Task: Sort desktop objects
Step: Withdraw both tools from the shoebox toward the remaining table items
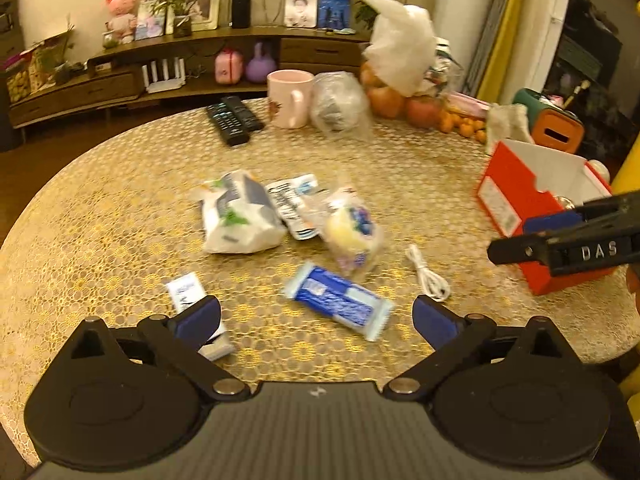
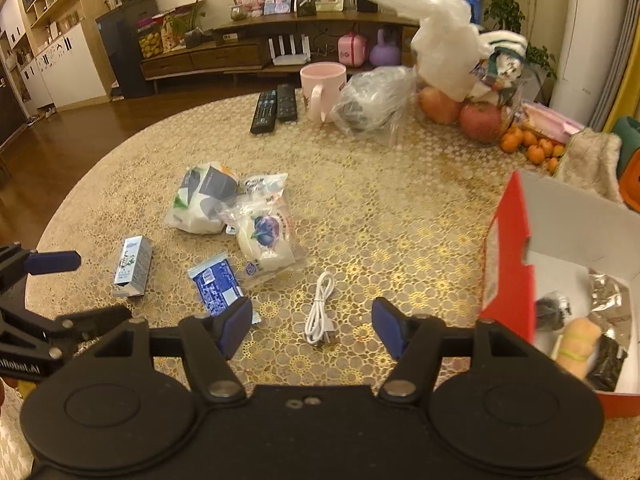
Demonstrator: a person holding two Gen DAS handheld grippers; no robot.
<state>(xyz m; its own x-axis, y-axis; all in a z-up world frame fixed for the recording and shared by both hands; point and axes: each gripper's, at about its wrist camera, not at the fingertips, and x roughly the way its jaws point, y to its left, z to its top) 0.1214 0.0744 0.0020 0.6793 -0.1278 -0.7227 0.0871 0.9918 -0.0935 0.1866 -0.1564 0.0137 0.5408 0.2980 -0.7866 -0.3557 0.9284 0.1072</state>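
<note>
Loose items lie on the round gold-patterned table (image 1: 400, 168): a blue snack packet (image 1: 340, 300), a tissue pack (image 1: 236, 216), a bagged bun (image 1: 352, 232), a flat white sachet (image 1: 292, 200), a small white carton (image 1: 192, 300) and a coiled white cable (image 1: 428, 276). My left gripper (image 1: 316, 320) is open above the table, with the blue packet lying between and just beyond its fingertips. My right gripper (image 2: 312, 324) is open, with the cable (image 2: 320, 312) between its fingers. The red box (image 2: 560, 280) at the right holds several items.
Two remotes (image 1: 234, 118), a pink mug (image 1: 290, 98), a clear bag (image 1: 340, 104), a white plastic bag (image 1: 404, 48) over apples (image 1: 400, 106) and tangerines (image 1: 460, 124) stand along the table's far side. A TV cabinet (image 1: 200, 60) lies beyond.
</note>
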